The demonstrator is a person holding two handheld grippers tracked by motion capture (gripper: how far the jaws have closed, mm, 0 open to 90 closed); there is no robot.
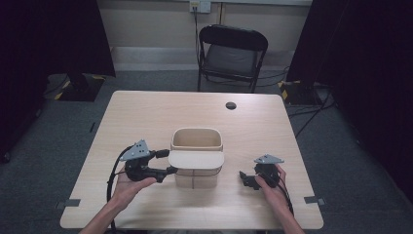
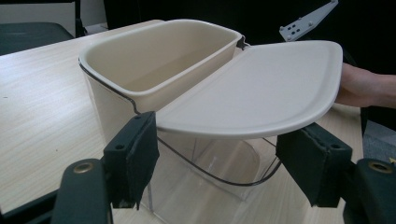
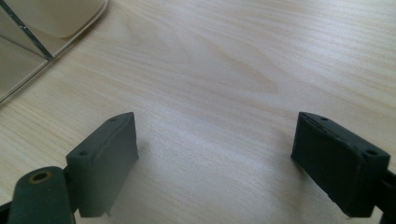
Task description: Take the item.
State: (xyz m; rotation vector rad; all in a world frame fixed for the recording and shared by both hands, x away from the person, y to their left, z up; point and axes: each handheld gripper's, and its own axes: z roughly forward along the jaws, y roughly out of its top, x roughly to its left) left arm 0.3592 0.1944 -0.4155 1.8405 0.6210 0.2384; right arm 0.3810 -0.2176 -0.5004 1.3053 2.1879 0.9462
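A small bin (image 1: 196, 139) stands mid-table, a cream inner bucket (image 2: 154, 56) set in a clear body (image 2: 210, 163). Its flat cream lid (image 1: 196, 159) lies swung open toward me, level over the near side. My left gripper (image 1: 171, 169) reaches in from the left with its tips under the lid's left end. In the left gripper view the lid (image 2: 261, 88) hangs just above my left gripper (image 2: 219, 163), whose jaws stand wide apart with nothing pressed between them. My right gripper (image 1: 245, 179) rests open to the right of the bin; my right gripper (image 3: 215, 158) has bare table between its pads.
The wooden table (image 1: 146, 112) has a dark cable hole (image 1: 231, 105) at the back. A black folding chair (image 1: 233, 53) stands behind it. Black curtains flank both sides. A corner of the bin (image 3: 18, 60) shows at the right gripper view's upper left.
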